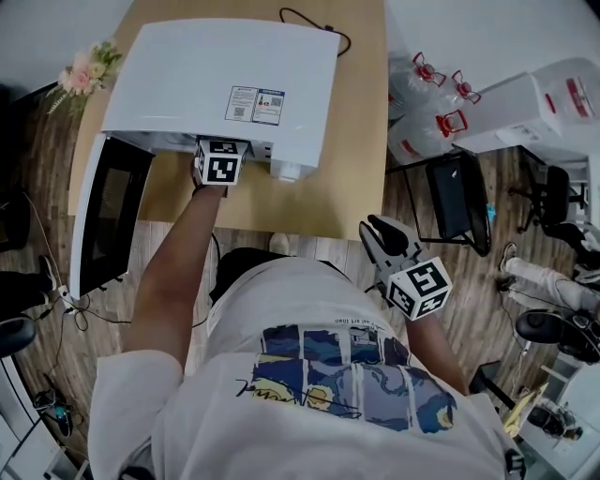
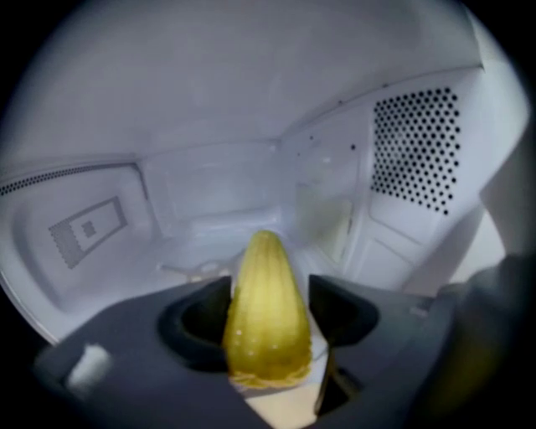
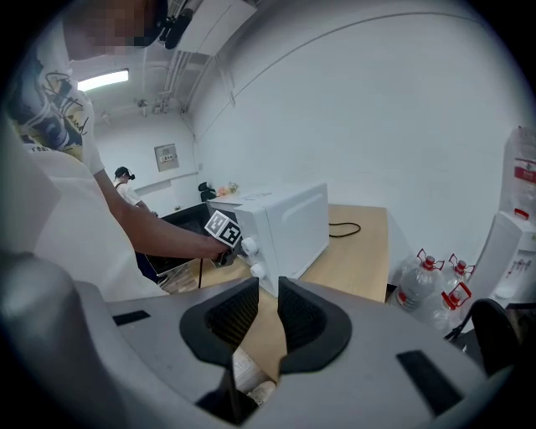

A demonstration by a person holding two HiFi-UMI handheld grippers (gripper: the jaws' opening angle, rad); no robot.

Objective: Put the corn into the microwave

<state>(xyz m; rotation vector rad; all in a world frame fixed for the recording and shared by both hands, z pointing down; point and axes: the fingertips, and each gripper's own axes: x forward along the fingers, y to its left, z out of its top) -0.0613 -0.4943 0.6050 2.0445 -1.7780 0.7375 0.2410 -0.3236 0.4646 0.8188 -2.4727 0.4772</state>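
The white microwave (image 1: 225,80) stands on the wooden table (image 1: 361,141) with its door (image 1: 111,220) swung open to the left. My left gripper (image 2: 268,293) reaches into the white cavity; from the head view only its marker cube (image 1: 221,161) shows at the opening. The yellow corn (image 2: 266,323) lies between its jaws, tip pointing to the back wall. The jaws stand wide, with a thin gap at the right pad. My right gripper (image 1: 382,234) hangs off the table's front edge, away from the microwave (image 3: 285,226), pads (image 3: 297,318) nearly together and nothing between them.
Several water bottles (image 1: 427,103) and a white appliance (image 1: 553,103) stand right of the table, with a black chair (image 1: 459,197) below them. Flowers (image 1: 86,70) sit at the table's back left. A black cable (image 1: 314,23) trails behind the microwave. Another person (image 3: 126,188) stands far off.
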